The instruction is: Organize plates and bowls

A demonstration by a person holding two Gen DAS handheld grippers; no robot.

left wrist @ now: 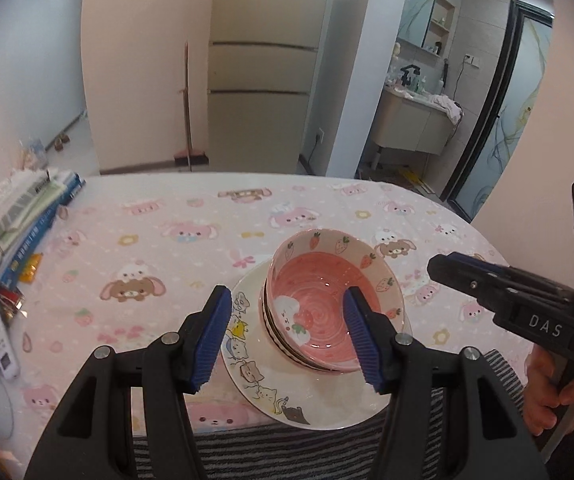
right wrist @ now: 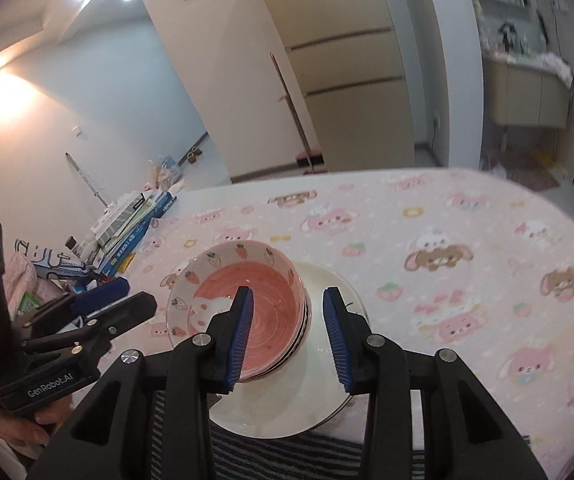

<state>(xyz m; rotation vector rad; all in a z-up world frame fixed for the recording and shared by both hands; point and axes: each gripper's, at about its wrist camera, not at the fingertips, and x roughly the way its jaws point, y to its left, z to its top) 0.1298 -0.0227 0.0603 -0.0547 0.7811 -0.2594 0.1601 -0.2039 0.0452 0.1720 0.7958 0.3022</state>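
Note:
A pink strawberry bowl (left wrist: 319,300) sits on top of a short stack of bowls, which rests on a white plate with cat drawings (left wrist: 247,364) near the table's front edge. My left gripper (left wrist: 287,338) is open and empty, hovering just in front of the stack. My right gripper (right wrist: 289,334) is open and empty, over the right rim of the bowl (right wrist: 247,300) and the plate (right wrist: 319,392). The right gripper also shows at the right of the left wrist view (left wrist: 459,270); the left one shows at the left of the right wrist view (right wrist: 127,296).
The table wears a pink cartoon-animal cloth (left wrist: 167,240). Stacked books and boxes (left wrist: 31,216) and clutter lie along its left side. A grey striped cloth (left wrist: 287,452) hangs at the front edge. A fridge and bathroom stand beyond.

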